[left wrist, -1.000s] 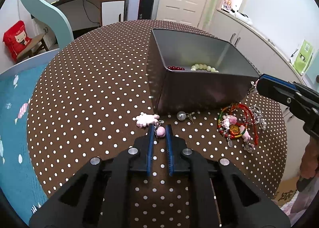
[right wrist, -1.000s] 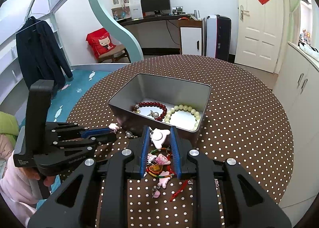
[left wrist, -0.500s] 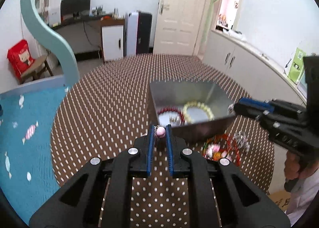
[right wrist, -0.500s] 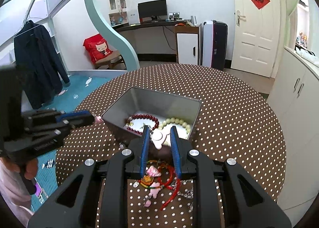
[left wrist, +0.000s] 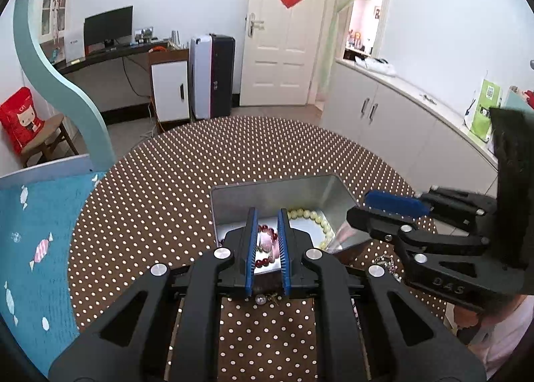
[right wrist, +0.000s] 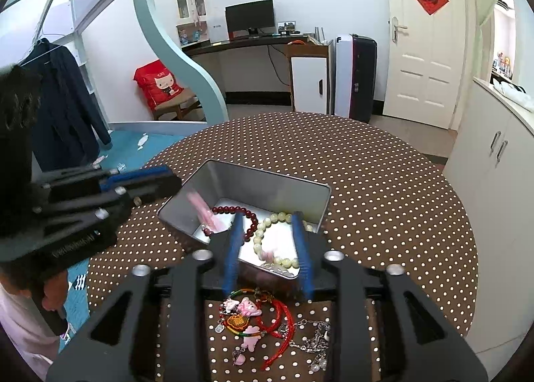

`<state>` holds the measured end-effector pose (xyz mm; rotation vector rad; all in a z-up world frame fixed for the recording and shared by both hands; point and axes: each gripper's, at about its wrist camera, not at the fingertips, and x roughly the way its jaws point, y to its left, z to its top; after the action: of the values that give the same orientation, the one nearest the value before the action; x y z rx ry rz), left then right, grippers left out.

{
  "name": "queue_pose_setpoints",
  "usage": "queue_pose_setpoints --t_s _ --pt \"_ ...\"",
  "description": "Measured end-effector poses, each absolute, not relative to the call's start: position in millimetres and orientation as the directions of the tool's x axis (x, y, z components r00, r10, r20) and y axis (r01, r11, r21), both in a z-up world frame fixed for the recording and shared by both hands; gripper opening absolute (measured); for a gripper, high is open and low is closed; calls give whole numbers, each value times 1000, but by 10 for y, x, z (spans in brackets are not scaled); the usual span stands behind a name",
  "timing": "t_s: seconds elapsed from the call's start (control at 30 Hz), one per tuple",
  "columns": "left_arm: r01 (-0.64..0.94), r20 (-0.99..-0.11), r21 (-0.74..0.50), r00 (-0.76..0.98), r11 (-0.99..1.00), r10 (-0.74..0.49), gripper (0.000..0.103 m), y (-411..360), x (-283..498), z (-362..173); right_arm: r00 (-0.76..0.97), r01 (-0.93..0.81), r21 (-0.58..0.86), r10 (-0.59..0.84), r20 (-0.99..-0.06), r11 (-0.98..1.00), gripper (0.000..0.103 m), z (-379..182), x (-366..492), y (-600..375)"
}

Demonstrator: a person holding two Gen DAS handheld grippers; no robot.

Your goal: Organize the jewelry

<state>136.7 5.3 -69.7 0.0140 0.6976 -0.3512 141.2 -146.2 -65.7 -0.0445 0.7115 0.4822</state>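
While both grippers are hovering over the tin (right wrist: 267, 181), each is standing spread, gripping nothing. In the left gripper (left wrist: 265, 242) view a pink charm (left wrist: 267, 243) is lying between the fingers, down in the tin; another pink blur (right wrist: 203, 212) is showing by the tin's left wall. Two bracelets are sitting inside: one red (right wrist: 247, 215), one pale (right wrist: 267, 235). What is remaining is one tangled pile (right wrist: 263, 322) on the table (right wrist: 383, 188), just near of the tin, stretching left to right, lying directly under the right gripper (right wrist: 268, 258), the nearer one. A small silver bead (left wrist: 260, 298) is also sitting out.
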Motion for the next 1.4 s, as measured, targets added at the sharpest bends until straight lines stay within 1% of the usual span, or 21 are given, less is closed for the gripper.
queue_pose_setpoints --t_s 0.07,0.53,0.63,0.7,0.73,0.77,0.8,1.0,1.07,1.3,1.4 --pt "314 -643 -108 702 943 -307 24 56 1408 -738 654 -440 122 410 -636 890 36 -652 1407 -1480" --pt "296 -659 -124 689 947 -302 25 160 1349 -861 653 -417 128 395 -647 900 36 -676 1324 -1530" --pt "307 -656 -132 686 943 -315 30 157 1278 -865 653 -411 134 394 -647 902 36 -680 1231 -1564" --pt "317 -658 -137 679 938 -325 30 140 1205 -880 651 -409 134 392 -651 903 36 -703 1154 -1588" --pt "326 -661 -142 672 935 -334 35 138 1158 -902 649 -407 135 391 -653 903 36 -713 1130 -1592" --pt "332 -663 -144 667 932 -340 42 138 1121 -922 643 -406 140 391 -659 903 36 -740 1071 -1585" --pt "337 -665 -145 663 930 -344 44 137 1078 -954 635 -408 145 394 -665 902 36 -768 1031 -1579" --pt "332 -713 -169 609 928 -347 45 188 845 -1239 565 -464 151 423 -708 873 36 -979 773 -1414" --pt "313 -731 -168 596 935 -331 45 218 811 -1334 546 -473 152 425 -722 868 36 -1045 738 -1371" --pt "262 -745 -175 595 949 -302 44 287 851 -1473 491 -443 187 412 -767 877 27 -1303 740 -1357" --pt "252 -743 -171 602 952 -293 44 282 922 -1470 505 -438 174 402 -764 882 21 -1318 708 -1396"
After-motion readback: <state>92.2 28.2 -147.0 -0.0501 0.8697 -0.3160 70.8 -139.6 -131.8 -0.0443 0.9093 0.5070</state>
